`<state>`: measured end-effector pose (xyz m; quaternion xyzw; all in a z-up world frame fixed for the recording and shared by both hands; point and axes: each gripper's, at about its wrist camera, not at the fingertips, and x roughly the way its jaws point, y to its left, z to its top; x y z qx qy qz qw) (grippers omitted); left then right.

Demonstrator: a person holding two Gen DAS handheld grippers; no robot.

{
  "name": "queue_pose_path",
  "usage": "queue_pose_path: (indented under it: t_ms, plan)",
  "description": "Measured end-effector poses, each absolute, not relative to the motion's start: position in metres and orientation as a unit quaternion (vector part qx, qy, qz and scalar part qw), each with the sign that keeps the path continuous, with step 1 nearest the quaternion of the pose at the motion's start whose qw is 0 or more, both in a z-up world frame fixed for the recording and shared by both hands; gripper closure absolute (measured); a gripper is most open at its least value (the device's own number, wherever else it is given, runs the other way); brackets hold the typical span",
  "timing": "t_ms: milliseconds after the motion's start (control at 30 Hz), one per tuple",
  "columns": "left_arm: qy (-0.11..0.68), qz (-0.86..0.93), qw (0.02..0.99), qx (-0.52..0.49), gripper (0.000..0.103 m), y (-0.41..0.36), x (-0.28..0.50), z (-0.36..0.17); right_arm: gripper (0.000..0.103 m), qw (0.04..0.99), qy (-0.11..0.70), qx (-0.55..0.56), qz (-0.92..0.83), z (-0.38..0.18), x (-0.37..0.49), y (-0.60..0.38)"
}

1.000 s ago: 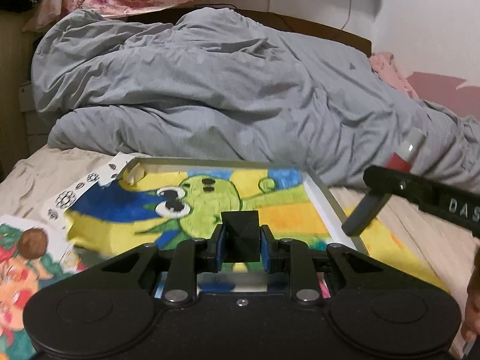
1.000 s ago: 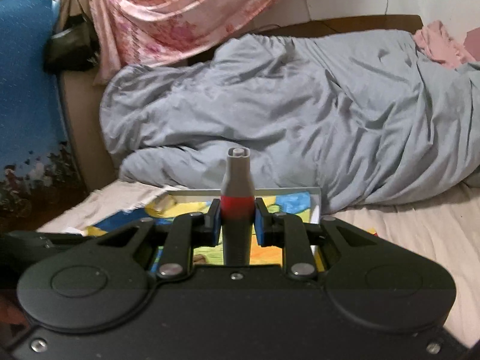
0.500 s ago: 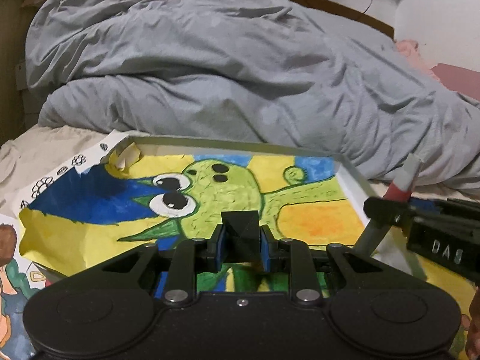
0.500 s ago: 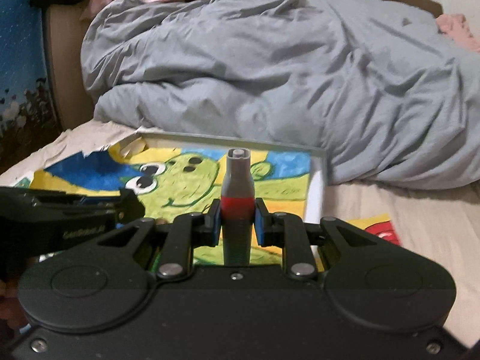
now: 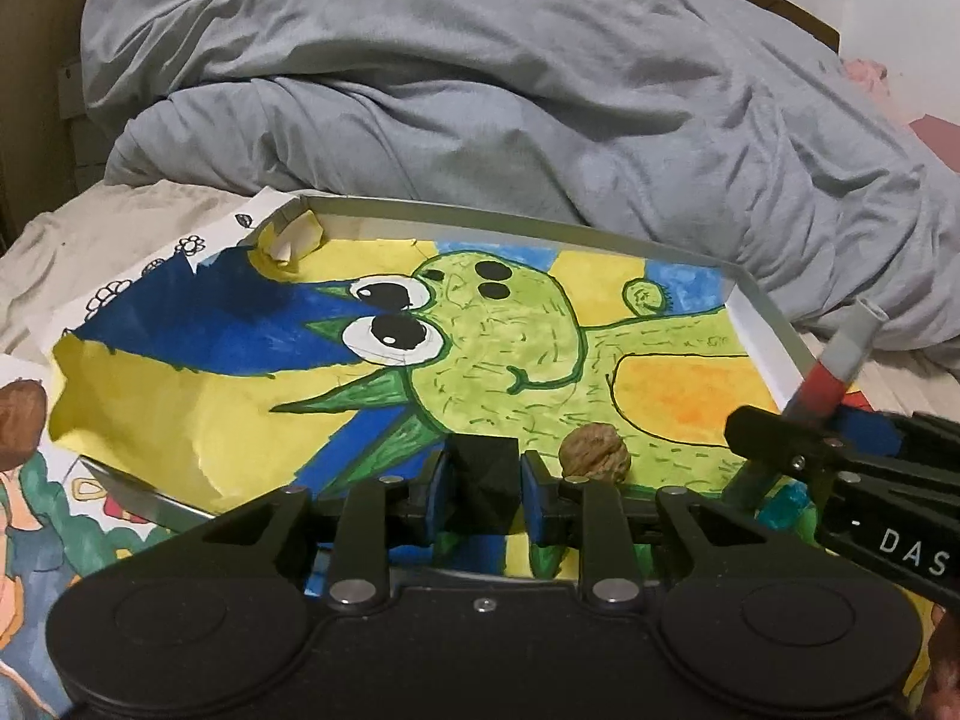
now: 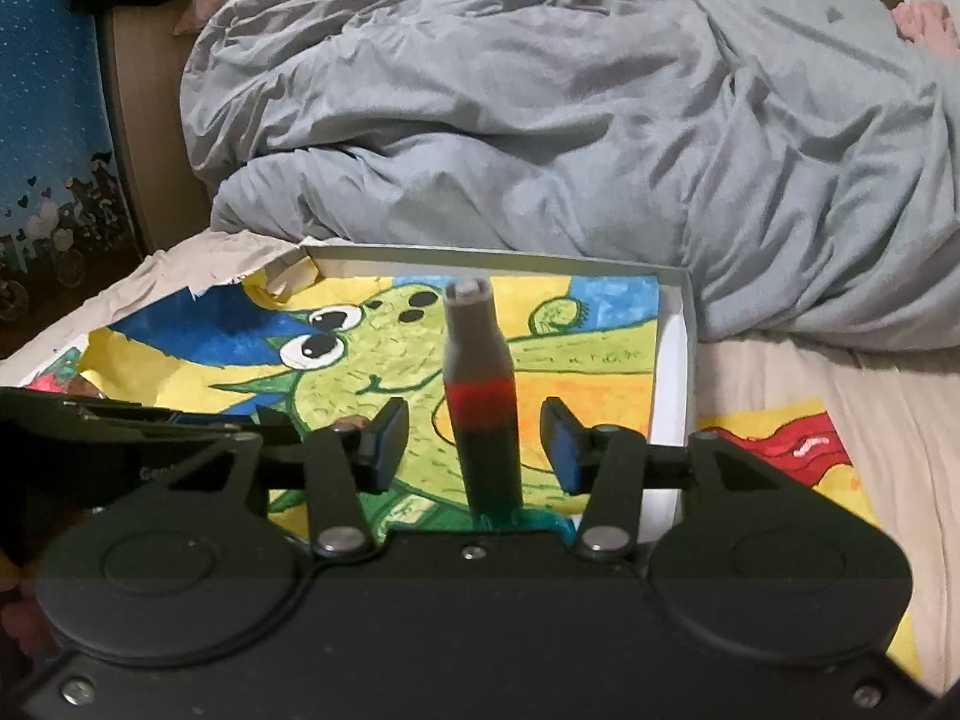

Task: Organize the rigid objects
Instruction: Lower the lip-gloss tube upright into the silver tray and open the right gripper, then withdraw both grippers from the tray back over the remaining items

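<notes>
Since a second ago: both rigs dropped lower over the tray, right pads spread apart, tube now free between them.

Right hand-held gripper (image 6: 474, 444) wide, blue-faced pads clear of the tube (image 6: 480, 396) on both sides. Tube grey at the narrowed top, red band in the middle, dark lower part; leans, lower end down on the drawing near the tray's near right corner. Seen too in left view, tilted (image 5: 840, 360), beside the right rig's black finger marked "DAS".

Left hand-held gripper (image 5: 483, 474) clamped on black faceted block (image 5: 485, 474), matte, angular, low over the near part of the tray.

Walnut (image 5: 594, 456), wrinkled brown shell, lying on the drawing just right of the left pads, not touching them.

Tray (image 6: 675, 336) shallow, rectangular, white thin walls; lined with a hand-painted sheet (image 5: 498, 348): green cartoon creature with big eyes on yellow, blue and orange, sheet overhanging the left edge, crumpled at far left corner. Blue crinkly piece (image 5: 786, 504) by the tube's foot, cannot tell what.

Grey duvet (image 5: 480, 90), soft and creased, butts the tray's far edge. More painted sheets (image 6: 786, 450) on the beige bed right and left of the tray. Open room in the tray's middle and far half.
</notes>
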<state>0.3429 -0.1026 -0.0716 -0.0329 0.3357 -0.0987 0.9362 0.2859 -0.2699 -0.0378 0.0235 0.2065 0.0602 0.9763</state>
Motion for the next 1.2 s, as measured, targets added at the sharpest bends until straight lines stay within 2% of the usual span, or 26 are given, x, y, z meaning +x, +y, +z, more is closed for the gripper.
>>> queue_pose_path:
  t_ms: [67,333,367,400,467,633,700,767,833,900,1033,1200]
  plan:
    - [0.336,-0.100,0.936,-0.034,0.072,-0.101,0.341,-0.070,0.062,0.977,0.203,0.025,0.062,-0.036,0.286,-0.270]
    - [0.334,-0.097,0.937,-0.040,0.064,-0.094,0.336,-0.063,0.040,0.979,0.196,0.026,0.058,-0.033,0.287,-0.270]
    - [0.334,-0.097,0.937,-0.041,0.064,-0.094,0.336,-0.062,0.035,0.979,0.194,0.026,0.058,-0.032,0.287,-0.270]
    - [0.333,-0.097,0.937,-0.042,0.064,-0.094,0.336,-0.062,0.027,0.979,0.193,0.026,0.057,-0.031,0.286,-0.271]
    - [0.331,-0.098,0.937,-0.044,0.063,-0.093,0.334,-0.061,0.018,0.981,0.187,0.025,0.054,-0.028,0.282,-0.272]
    - [0.320,-0.100,0.941,-0.043,0.054,-0.089,0.324,-0.054,0.011,0.982,0.180,0.030,0.045,-0.018,0.272,-0.280]
    - [0.316,-0.100,0.942,-0.046,0.052,-0.087,0.319,-0.049,0.004,0.982,0.179,0.034,0.041,-0.014,0.266,-0.283]
    - [0.309,-0.101,0.944,-0.050,0.047,-0.084,0.313,-0.043,0.001,0.983,0.174,0.039,0.039,-0.008,0.258,-0.286]
    - [0.300,-0.098,0.947,-0.053,0.039,-0.081,0.305,-0.035,0.001,0.984,0.170,0.045,0.040,-0.001,0.248,-0.287]
    - [0.291,-0.098,0.950,-0.056,0.036,-0.078,0.297,-0.027,0.001,0.984,0.165,0.048,0.039,0.007,0.238,-0.288]
    - [0.269,-0.096,0.957,-0.055,0.022,-0.074,0.273,-0.009,0.001,0.986,0.152,0.047,0.040,0.024,0.213,-0.286]
    - [0.240,-0.096,0.965,-0.048,0.010,-0.069,0.235,0.009,0.000,0.989,0.133,0.060,0.039,0.037,0.177,-0.283]
